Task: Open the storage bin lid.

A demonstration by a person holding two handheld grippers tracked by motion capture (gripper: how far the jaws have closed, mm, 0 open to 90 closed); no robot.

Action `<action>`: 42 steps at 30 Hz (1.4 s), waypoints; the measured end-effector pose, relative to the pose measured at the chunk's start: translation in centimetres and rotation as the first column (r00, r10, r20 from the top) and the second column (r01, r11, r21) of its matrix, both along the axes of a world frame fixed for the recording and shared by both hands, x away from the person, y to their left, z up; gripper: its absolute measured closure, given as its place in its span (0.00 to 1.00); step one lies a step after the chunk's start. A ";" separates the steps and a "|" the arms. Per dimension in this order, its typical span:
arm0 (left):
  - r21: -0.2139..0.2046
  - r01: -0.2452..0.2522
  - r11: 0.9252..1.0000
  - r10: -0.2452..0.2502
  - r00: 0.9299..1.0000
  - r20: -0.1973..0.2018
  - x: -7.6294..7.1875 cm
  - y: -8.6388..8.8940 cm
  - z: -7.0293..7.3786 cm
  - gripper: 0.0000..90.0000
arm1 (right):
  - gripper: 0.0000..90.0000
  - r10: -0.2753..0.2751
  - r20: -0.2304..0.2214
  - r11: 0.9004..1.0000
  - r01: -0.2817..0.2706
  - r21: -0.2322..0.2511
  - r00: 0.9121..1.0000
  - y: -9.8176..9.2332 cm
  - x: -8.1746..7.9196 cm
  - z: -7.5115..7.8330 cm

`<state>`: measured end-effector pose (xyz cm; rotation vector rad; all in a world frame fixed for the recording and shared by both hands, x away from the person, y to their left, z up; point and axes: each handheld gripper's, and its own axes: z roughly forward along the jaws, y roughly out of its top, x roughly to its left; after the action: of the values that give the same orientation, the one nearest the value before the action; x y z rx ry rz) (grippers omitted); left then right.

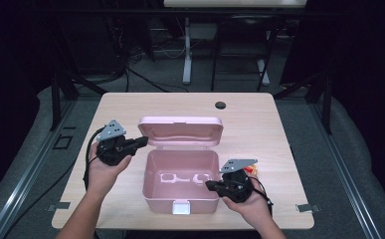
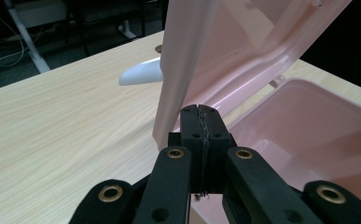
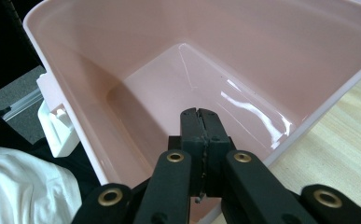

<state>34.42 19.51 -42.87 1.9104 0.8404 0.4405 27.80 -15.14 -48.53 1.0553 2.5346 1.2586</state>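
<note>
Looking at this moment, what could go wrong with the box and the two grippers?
1. The left gripper, shut with nothing in it, sits right at the edge of the pink plastic box's raised lid. A push could swing the lid shut.
2. The right gripper, also shut and empty, reaches over the rim of the open pink box; a falling lid might strike it.
3. The small red and yellow item beside the right hand could be knocked away.

1. No text, label, brand, number or sign can be read anywhere.
2. The pink box (image 1: 181, 181), its lid (image 1: 181, 130) and the desk (image 1: 259, 124) bear no writing.
</note>
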 end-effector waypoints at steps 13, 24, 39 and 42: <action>0.032 -0.019 0.999 0.020 0.999 -0.026 1.2 -0.3 -1.4 1.00 | 1.00 -0.007 0.001 1.000 0.007 0.008 1.000 -0.1 -0.1 -0.1; 0.018 -0.029 0.999 0.030 0.997 -0.068 2.0 0.1 -2.3 1.00 | 1.00 -0.006 -0.003 1.000 0.006 0.012 1.000 -0.1 0.0 -0.1; 0.069 0.014 0.998 -0.002 0.987 -0.164 2.3 -0.9 -4.8 0.91 | 1.00 0.002 -0.009 1.000 -0.002 0.021 1.000 -0.2 0.0 -0.1; 0.061 0.014 0.998 -0.004 0.987 -0.159 2.2 -1.0 -5.1 0.93 | 1.00 0.000 -0.005 1.000 0.000 0.016 1.000 -0.2 0.0 -0.1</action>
<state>36.64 18.49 -48.00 2.0260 0.9308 0.3154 27.85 -15.38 -48.64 1.0630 2.5321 1.2800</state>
